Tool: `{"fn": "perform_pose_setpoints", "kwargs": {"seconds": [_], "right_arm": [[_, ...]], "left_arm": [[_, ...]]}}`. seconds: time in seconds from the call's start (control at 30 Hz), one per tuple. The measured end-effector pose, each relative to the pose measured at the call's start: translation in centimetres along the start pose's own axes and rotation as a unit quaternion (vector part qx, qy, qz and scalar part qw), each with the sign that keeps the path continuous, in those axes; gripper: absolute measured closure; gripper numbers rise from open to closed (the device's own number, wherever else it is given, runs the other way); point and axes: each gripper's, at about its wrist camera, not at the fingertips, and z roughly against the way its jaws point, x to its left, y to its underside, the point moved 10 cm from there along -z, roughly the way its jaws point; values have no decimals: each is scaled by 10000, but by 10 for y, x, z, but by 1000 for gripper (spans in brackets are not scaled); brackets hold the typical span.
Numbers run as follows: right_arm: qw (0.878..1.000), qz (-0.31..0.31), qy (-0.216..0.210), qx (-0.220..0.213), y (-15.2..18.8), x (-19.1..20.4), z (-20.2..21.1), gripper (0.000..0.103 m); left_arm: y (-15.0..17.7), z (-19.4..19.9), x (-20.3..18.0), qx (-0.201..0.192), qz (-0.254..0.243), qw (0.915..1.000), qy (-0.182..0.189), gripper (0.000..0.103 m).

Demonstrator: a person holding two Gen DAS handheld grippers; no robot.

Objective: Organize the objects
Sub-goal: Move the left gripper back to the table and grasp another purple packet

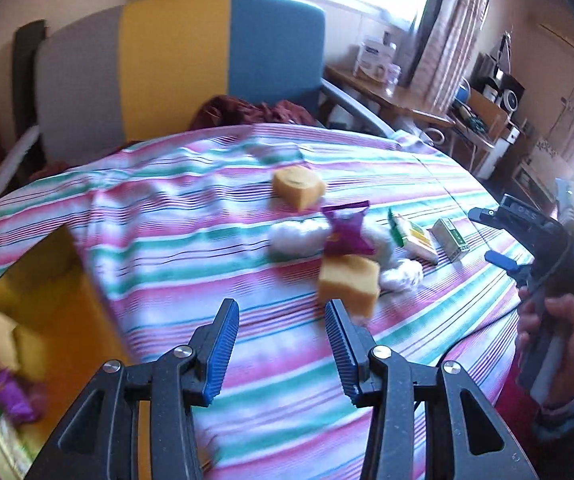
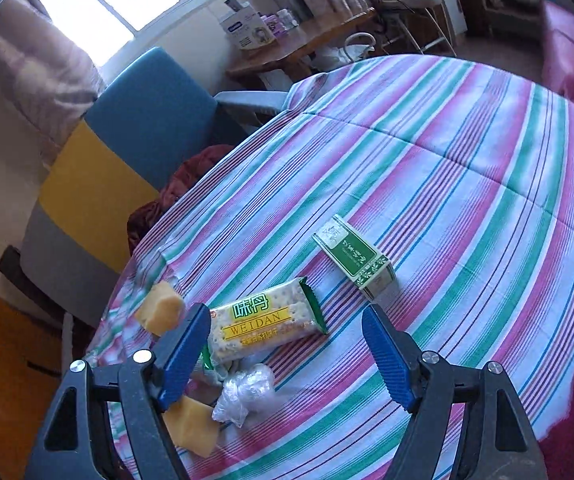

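Several items lie on a striped bedspread (image 1: 167, 216): two yellow sponges (image 1: 349, 284) (image 1: 299, 188), a purple snack packet (image 1: 345, 232), clear plastic wads (image 1: 401, 274), a WEIDAN cracker pack (image 2: 263, 322) and a green box (image 2: 355, 258). My left gripper (image 1: 281, 346) is open and empty, just short of the near sponge. My right gripper (image 2: 287, 354) is open and empty above the cracker pack; it also shows in the left wrist view (image 1: 499, 236), held in a hand at the right.
A yellow cardboard box (image 1: 27, 320) at the left holds a purple packet (image 1: 9, 394). A grey, yellow and blue sofa (image 1: 191, 64) stands behind the bed with a dark red cloth (image 1: 247, 110) on it. A wooden desk (image 2: 307, 40) with boxes is by the window.
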Motion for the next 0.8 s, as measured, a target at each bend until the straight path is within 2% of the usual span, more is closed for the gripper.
{"fn": "perform_pose_setpoints", "kwargs": {"seconds": [0.23, 0.37, 0.53, 0.7, 0.73, 0.77, 0.8], "right_arm": [[9994, -211, -252, 128, 7, -1, -1, 22], [9985, -400, -366, 103, 5, -4, 2, 19], [9972, -474, -488, 321, 10, -3, -6, 18], [9967, -555, -522, 270, 7, -6, -3, 17], [9966, -575, -520, 283, 7, -6, -4, 17], [9965, -591, -517, 293, 7, -7, -5, 17], [9965, -593, -504, 300, 6, -8, -6, 17]], "left_arm": [[-25, -48, -35, 278, -86, 9987, 427, 56], [-39, -70, -51, 310, -341, 9975, 532, 45], [-52, -96, -64, 379, -635, 9961, 489, 44], [-60, -126, -70, 530, -704, 9949, 493, 44], [-59, -136, -70, 636, -668, 9944, 516, 45], [-56, -142, -70, 737, -647, 9938, 531, 49], [-53, -148, -70, 815, -625, 9933, 537, 58]]}}
